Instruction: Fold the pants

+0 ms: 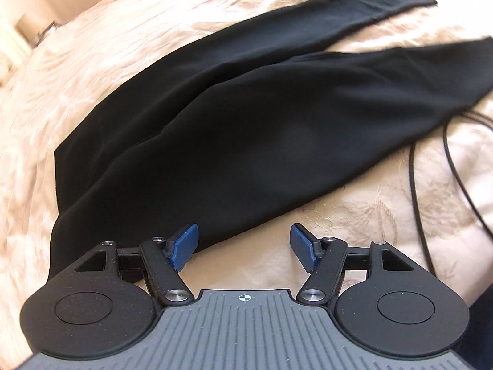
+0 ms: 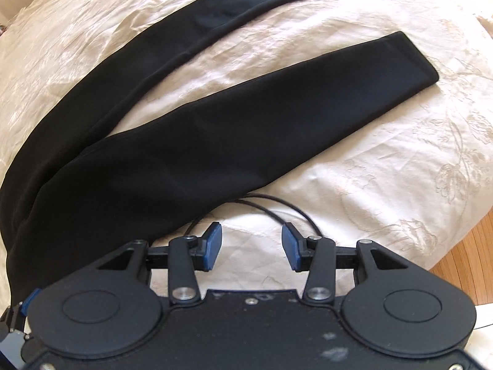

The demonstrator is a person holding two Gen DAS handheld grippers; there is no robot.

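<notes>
Black pants [image 1: 234, 129] lie flat on a cream embroidered bedspread [image 1: 363, 215], legs spread apart and running toward the far right. In the right wrist view the pants [image 2: 215, 141] show both legs with hems at the far end. My left gripper [image 1: 243, 237] is open and empty, just above the near edge of the pants close to the waist end; its left blue pad [image 1: 185, 243] overlaps the fabric edge. My right gripper [image 2: 252, 240] is open and empty, hovering over the bedspread [image 2: 385, 160] just beside the near leg.
Black cables [image 1: 431, 185] trail over the bedspread at the right and also lie under my right gripper as loops [image 2: 271, 206]. The bed's edge and wooden floor [image 2: 462, 265] show at the lower right. Part of the left gripper [image 2: 18, 314] shows at the lower left.
</notes>
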